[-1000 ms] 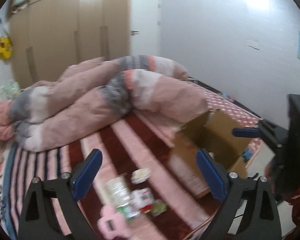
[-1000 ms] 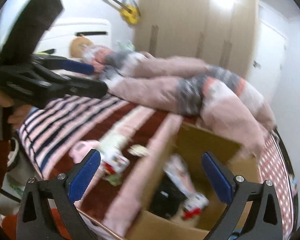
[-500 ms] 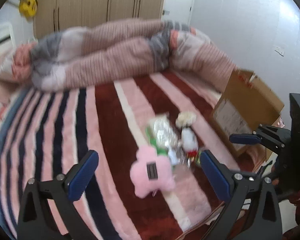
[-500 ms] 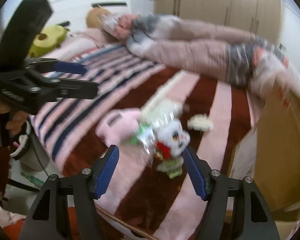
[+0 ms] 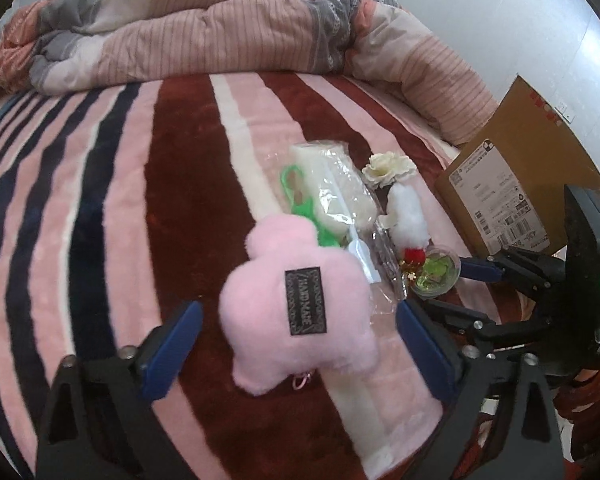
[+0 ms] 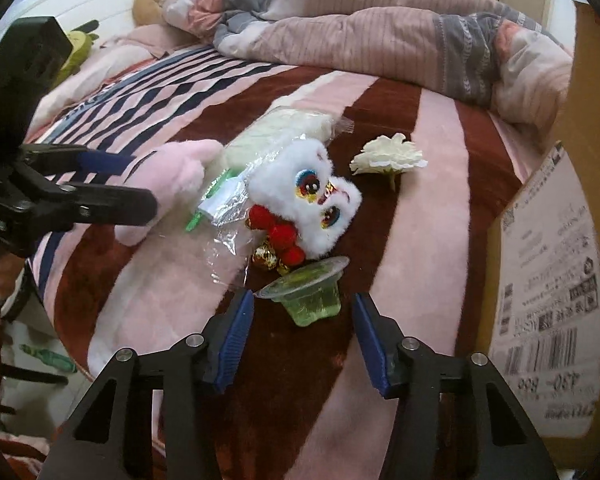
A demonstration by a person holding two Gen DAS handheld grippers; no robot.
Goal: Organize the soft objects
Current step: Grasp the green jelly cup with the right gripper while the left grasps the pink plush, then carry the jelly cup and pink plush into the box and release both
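A pink plush toy (image 5: pixel 300 312) with a black label lies on the striped blanket (image 5: pixel 100 240), between the fingers of my open left gripper (image 5: pixel 298 344). It also shows in the right wrist view (image 6: pixel 168 176). Beside it lie a clear plastic bag with white and green things (image 5: pixel 332 192), a white lion plush with red pompoms (image 6: pixel 304 196), a white fabric flower (image 6: pixel 388 156) and a clear cup of green jelly (image 6: pixel 312 288). My open right gripper (image 6: pixel 304 340) sits just before the cup, empty.
A cardboard box (image 6: pixel 560 280) stands at the bed's right edge, also in the left wrist view (image 5: pixel 520 168). A pink and grey quilt (image 5: pixel 220 28) is heaped at the far side. Plush toys (image 6: pixel 152 4) lie near the headboard.
Both grippers swung from the box down toward the toys. The left has closed in around the pink plush. The right has narrowed and come near the jelly cup.
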